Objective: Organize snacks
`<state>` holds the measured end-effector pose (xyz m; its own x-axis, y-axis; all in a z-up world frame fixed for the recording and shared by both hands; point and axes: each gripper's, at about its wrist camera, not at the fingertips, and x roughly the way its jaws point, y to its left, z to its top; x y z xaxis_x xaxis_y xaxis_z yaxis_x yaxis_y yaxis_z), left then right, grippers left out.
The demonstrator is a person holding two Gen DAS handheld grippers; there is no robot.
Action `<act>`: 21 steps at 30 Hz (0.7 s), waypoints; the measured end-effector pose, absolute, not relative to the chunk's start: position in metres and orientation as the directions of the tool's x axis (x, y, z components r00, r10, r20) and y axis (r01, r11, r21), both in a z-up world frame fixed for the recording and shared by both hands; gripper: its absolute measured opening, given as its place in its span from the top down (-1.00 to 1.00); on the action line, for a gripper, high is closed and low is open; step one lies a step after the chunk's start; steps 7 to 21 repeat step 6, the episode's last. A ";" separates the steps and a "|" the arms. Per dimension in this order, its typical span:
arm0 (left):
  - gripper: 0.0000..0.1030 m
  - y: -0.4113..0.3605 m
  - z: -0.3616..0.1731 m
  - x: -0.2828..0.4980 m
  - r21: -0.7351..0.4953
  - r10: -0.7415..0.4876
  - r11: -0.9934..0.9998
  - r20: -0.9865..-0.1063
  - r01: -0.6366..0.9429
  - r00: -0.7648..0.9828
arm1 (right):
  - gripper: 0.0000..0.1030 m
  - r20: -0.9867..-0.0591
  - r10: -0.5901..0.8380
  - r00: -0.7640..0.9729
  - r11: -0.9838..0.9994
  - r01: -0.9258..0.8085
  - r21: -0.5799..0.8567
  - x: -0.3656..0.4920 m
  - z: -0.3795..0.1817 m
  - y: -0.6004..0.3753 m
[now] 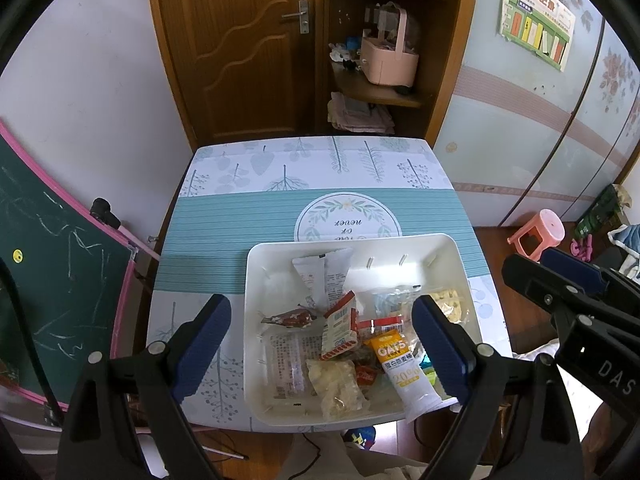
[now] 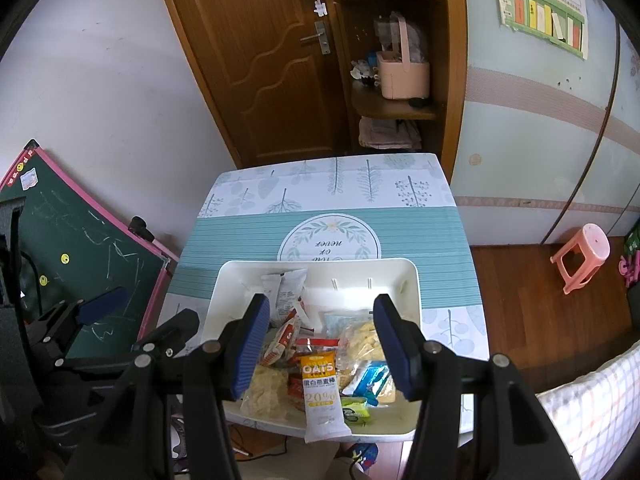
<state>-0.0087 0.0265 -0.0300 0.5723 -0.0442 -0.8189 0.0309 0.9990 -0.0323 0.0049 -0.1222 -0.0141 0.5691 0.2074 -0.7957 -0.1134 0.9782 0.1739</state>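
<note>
A white rectangular bin (image 1: 256, 280) (image 2: 414, 280) sits near the front edge of the table and holds several snack packets. A yellow and white OATS bar (image 1: 404, 372) (image 2: 320, 392) leans over the bin's front rim. Beside it lie a red and white packet (image 1: 340, 326), a clear bag of pale snacks (image 1: 334, 384) (image 2: 264, 392) and a blue packet (image 2: 370, 378). My left gripper (image 1: 320, 348) is open above the bin's near half. My right gripper (image 2: 320, 346) is open above the bin, holding nothing; it also shows at the right of the left wrist view (image 1: 560, 292).
The table (image 1: 240, 216) (image 2: 440, 232) has a teal and white leaf-print cloth. A green chalkboard (image 1: 52, 264) (image 2: 84, 232) leans at the left. A wooden door and shelves stand behind. A pink stool (image 1: 540, 236) (image 2: 584, 256) stands on the floor at the right.
</note>
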 end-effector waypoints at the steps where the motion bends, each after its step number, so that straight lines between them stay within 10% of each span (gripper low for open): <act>1: -0.77 0.026 -0.030 -0.008 -0.031 -0.044 0.999 -0.819 0.031 0.572 | -0.06 -0.795 0.207 0.570 0.978 -0.115 0.173 0.004 -0.014 -0.122; 21: -0.77 0.027 -0.030 -0.008 -0.029 -0.041 0.999 -0.821 0.031 0.569 | -0.06 -0.796 0.208 0.569 0.978 -0.115 0.174 0.005 -0.014 -0.122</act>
